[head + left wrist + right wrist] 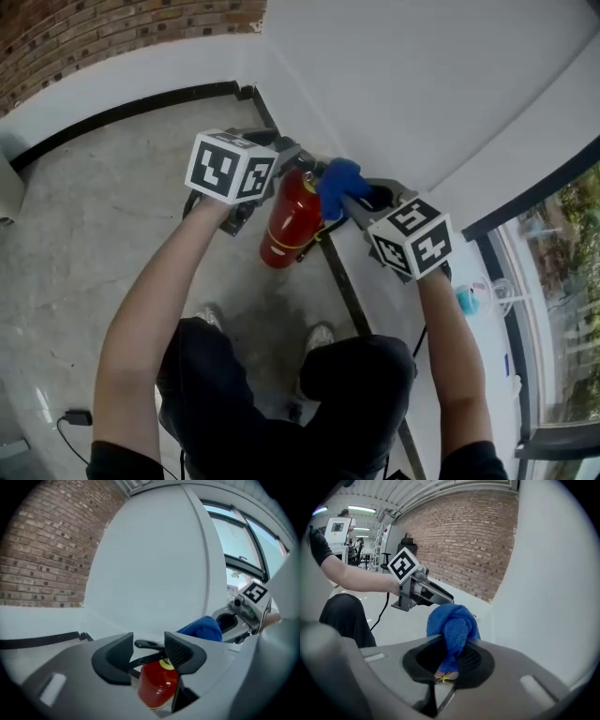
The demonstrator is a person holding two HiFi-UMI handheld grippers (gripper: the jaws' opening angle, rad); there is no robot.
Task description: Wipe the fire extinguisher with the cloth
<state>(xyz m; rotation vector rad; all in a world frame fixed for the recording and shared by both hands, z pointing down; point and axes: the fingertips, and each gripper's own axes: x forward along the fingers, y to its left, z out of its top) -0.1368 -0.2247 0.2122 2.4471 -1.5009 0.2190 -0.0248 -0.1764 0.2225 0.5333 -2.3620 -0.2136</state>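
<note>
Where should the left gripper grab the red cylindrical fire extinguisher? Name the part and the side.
Probably the black lever handle atop the red fire extinguisher, from the floor side: it is slim enough for the open left gripper, a white wall stands behind, and the right gripper's blue cloth takes the other side.

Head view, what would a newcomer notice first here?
The red fire extinguisher stands on the floor by the white wall, between the two grippers. A bright blue cloth, clamped in the right gripper, sits at its top; the left gripper is open near its handle.
</note>
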